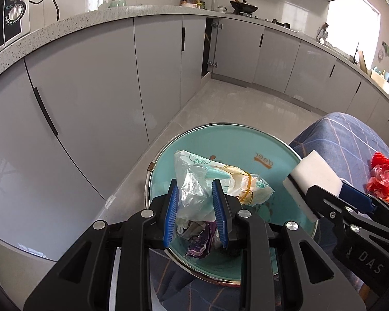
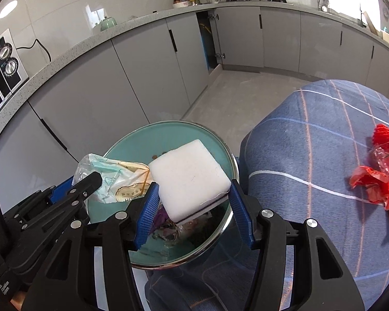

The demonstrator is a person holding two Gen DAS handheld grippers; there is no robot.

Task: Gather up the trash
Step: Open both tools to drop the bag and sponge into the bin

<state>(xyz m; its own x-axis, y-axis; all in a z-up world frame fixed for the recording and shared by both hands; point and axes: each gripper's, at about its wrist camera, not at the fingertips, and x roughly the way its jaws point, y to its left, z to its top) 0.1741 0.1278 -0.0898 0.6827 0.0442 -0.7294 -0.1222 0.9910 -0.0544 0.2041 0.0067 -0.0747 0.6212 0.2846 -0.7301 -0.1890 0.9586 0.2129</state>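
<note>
A round teal bin [image 1: 246, 140] with a chrome rim stands on the floor beside the table. Directly over it, my left gripper [image 1: 195, 185] is shut on a crumpled clear plastic bag [image 1: 194, 165] printed in teal and yellow. My right gripper [image 2: 193, 185] is shut on a white foam block [image 2: 189, 171], also held over the bin [image 2: 168, 137]. In the right wrist view the left gripper [image 2: 80, 181] and its bag [image 2: 111, 178] sit to the left of the block. Purple and other scraps [image 1: 199, 243] lie at the bin's bottom. Red wrappers [image 2: 376, 178] rest on the tablecloth.
A table with a blue checked cloth [image 2: 311, 142] fills the right. Grey cabinets [image 1: 90, 103] under a speckled countertop [image 1: 64, 26] run along the left and back, with one door ajar [image 1: 210, 46]. A small oven [image 2: 5, 62] sits on the counter. Grey tiled floor [image 1: 233, 103] lies beyond the bin.
</note>
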